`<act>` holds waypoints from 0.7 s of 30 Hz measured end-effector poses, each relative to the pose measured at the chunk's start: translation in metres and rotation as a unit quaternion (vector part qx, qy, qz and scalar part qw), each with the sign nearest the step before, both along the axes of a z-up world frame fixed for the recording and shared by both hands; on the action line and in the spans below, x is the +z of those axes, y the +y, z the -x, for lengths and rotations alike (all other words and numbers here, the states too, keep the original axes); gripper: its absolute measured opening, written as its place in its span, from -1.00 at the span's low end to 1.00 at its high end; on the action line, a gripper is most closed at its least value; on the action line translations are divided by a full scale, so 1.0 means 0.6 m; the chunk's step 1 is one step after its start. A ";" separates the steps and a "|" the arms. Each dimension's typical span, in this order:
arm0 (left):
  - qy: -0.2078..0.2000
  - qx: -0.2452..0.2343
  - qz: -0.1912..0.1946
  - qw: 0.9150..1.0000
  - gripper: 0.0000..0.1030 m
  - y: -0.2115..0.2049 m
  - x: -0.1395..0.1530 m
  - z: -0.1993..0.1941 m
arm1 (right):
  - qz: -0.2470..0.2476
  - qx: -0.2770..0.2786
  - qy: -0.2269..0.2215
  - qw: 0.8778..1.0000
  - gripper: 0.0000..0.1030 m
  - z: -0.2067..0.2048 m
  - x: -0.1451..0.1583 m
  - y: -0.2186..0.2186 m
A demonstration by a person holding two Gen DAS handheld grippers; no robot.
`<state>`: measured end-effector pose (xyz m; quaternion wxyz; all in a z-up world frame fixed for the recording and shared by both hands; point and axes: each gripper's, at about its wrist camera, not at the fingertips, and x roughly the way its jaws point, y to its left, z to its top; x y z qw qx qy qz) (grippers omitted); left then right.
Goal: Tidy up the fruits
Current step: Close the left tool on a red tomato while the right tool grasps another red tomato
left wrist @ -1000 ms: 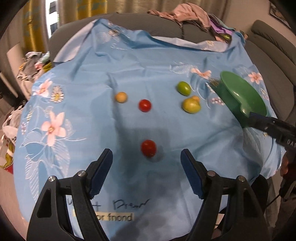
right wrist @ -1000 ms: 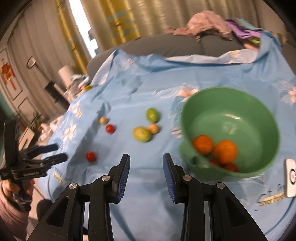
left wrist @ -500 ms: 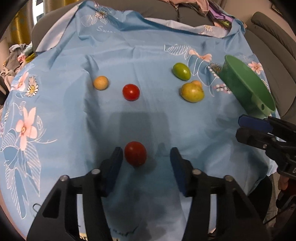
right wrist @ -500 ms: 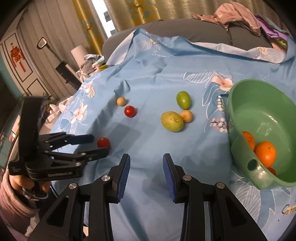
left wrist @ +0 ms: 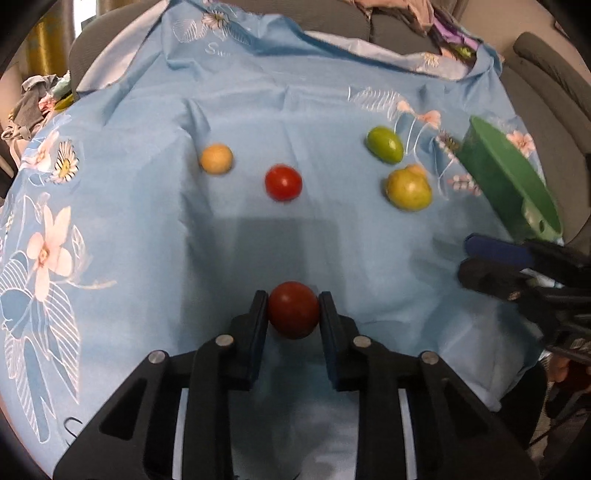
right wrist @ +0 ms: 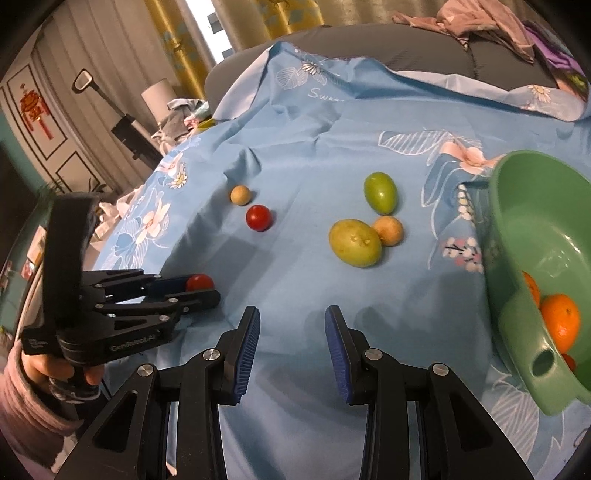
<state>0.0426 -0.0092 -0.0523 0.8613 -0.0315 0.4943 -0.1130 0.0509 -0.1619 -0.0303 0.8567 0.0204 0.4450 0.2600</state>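
My left gripper [left wrist: 293, 308] is shut on a red tomato [left wrist: 293, 310] low over the blue floral cloth; it also shows in the right wrist view [right wrist: 201, 286] with the tomato [right wrist: 199, 282]. My right gripper [right wrist: 291, 325] is open and empty above the cloth, left of the green bowl [right wrist: 517, 332] that holds oranges [right wrist: 559, 319]. On the cloth lie a second red tomato [left wrist: 283, 182], a small tan fruit [left wrist: 216, 158], a green oval fruit [left wrist: 384, 144], a yellow-green fruit [left wrist: 408, 189] and a small orange fruit [right wrist: 388, 230] beside it.
The cloth covers a round table in front of a grey sofa [left wrist: 546, 74] with piled clothes [right wrist: 480, 18]. The bowl [left wrist: 509, 184] stands at the table's right edge. Clutter and a lamp [right wrist: 159, 96] stand at the left.
My left gripper moved forward and shut on the near red tomato. My right gripper pulled back from the bowl and now hangs open over the cloth.
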 end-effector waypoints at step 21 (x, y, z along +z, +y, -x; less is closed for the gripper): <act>-0.062 0.051 0.031 0.996 -0.54 0.092 0.060 -0.022 | 0.081 0.076 -0.019 0.994 -0.28 -0.152 -0.026 0.173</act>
